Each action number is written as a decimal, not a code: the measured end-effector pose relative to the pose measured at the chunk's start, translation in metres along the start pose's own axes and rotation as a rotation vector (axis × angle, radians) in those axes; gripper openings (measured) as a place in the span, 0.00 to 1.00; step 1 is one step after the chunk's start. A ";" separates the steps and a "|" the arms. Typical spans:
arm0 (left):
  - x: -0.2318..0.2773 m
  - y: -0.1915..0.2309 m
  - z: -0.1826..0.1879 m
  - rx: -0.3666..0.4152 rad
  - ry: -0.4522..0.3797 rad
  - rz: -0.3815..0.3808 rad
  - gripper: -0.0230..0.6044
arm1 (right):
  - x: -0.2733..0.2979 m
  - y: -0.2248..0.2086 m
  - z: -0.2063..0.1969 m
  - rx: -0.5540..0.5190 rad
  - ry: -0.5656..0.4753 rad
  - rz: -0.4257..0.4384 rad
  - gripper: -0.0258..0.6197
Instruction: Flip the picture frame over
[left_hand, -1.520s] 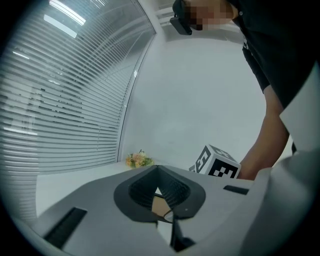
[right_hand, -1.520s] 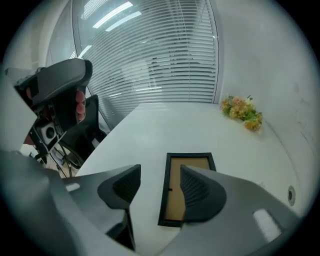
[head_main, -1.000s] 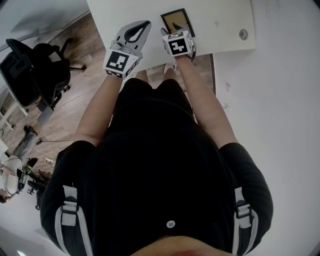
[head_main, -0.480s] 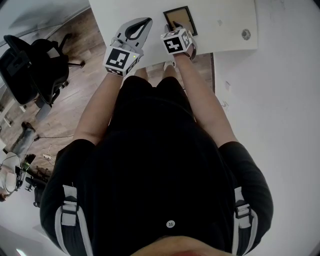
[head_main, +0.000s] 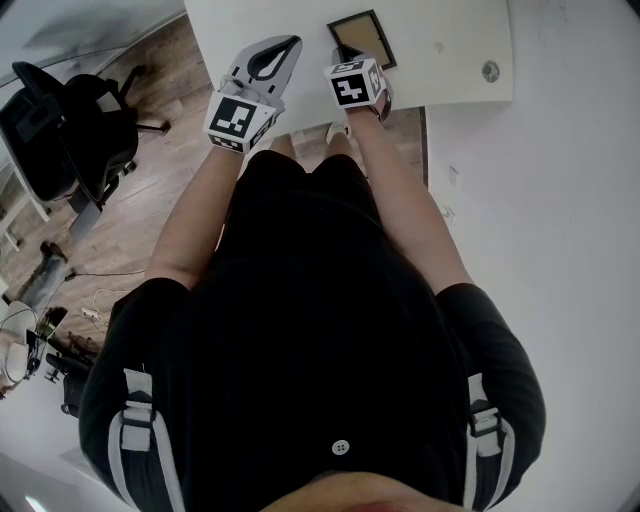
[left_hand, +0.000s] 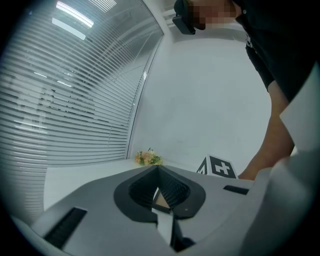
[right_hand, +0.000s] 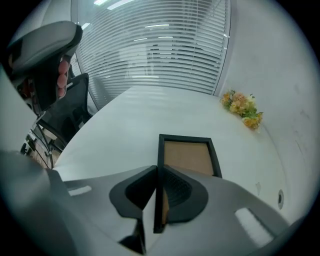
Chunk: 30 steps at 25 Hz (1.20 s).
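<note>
The picture frame lies brown backing up on the white table, at twelve o'clock from the person. The right gripper has just been closing its jaws, which now clamp the frame's black rail near its seven o'clock corner. The left gripper, at the right one's nine o'clock, has its jaws together on nothing.

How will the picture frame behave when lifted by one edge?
Probably stiff: the picture frame has a thin black border around a flat brown backing. Likely light, since it looks slim. The right gripper, whose jaws have just been closing on one side rail, holds it off-centre, so it may swing or twist.
</note>
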<state>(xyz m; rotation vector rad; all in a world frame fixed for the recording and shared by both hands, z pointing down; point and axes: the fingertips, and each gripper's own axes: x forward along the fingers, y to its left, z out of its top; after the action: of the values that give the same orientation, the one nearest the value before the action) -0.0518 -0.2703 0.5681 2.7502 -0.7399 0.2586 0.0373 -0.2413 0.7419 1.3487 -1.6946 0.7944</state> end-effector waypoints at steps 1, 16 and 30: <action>-0.001 -0.001 0.003 -0.002 -0.011 0.002 0.04 | -0.003 -0.001 0.003 0.008 -0.009 0.003 0.12; -0.020 -0.027 0.044 0.039 -0.087 0.037 0.04 | -0.056 -0.002 0.035 0.092 -0.126 0.074 0.12; -0.028 -0.052 0.080 0.078 -0.125 0.077 0.04 | -0.103 -0.002 0.060 0.172 -0.193 0.248 0.12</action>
<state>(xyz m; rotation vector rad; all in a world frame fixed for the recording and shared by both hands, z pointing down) -0.0415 -0.2390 0.4742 2.8357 -0.8873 0.1345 0.0368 -0.2456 0.6223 1.3828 -2.0120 0.9960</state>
